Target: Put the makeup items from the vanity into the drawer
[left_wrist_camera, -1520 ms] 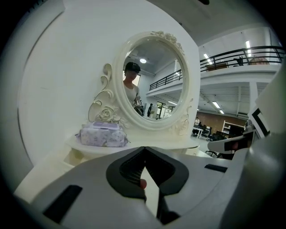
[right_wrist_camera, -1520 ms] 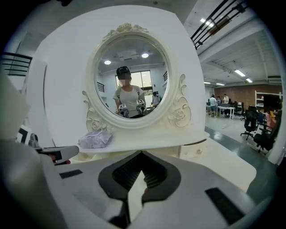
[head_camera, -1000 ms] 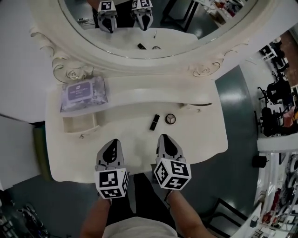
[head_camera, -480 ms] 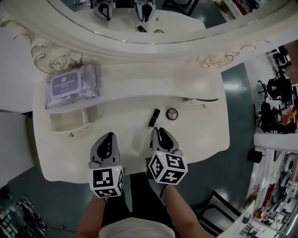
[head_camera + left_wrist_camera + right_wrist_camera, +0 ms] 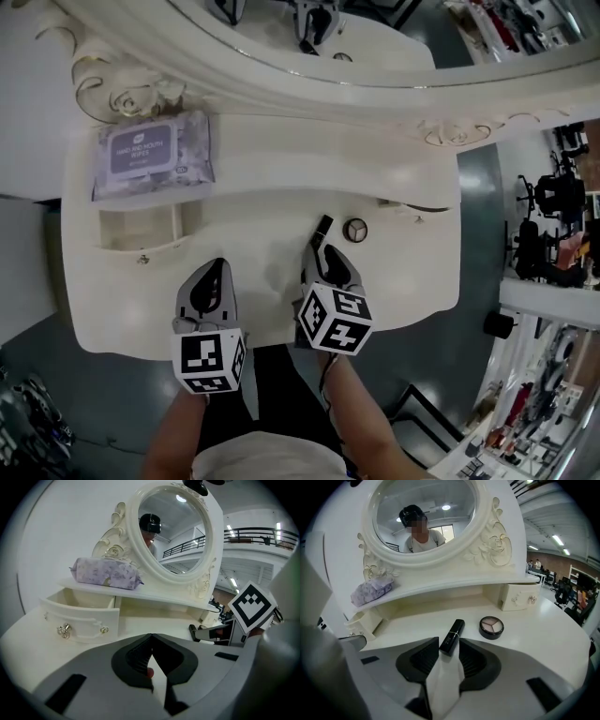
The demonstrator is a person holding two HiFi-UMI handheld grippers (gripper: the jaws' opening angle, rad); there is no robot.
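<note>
A black lipstick [image 5: 452, 637] lies on the white vanity top [image 5: 244, 244], and a round eyeshadow compact [image 5: 491, 626] sits just to its right. My right gripper [image 5: 448, 641] is low over the top. Its jaws have just been opening and now stand open around the lipstick's near end, the pads apart from it. In the head view the lipstick [image 5: 322, 228] pokes out past the right gripper [image 5: 323, 255], with the compact [image 5: 354, 229] beside it. My left gripper [image 5: 214, 274] hovers shut and holds nothing, in front of the small open drawer [image 5: 141, 232], which looks empty.
A purple pack of wipes [image 5: 153, 155] rests on the raised shelf above the open drawer [image 5: 79, 618]. A shut small drawer [image 5: 518, 597] stands at the right. The oval mirror [image 5: 424, 513] rises behind the shelf. The vanity's front edge [image 5: 272, 339] runs under both grippers.
My right gripper has moved forward and down to the lipstick, and its jaws have gone from shut to open around the near end. The left gripper has sunk slightly.
</note>
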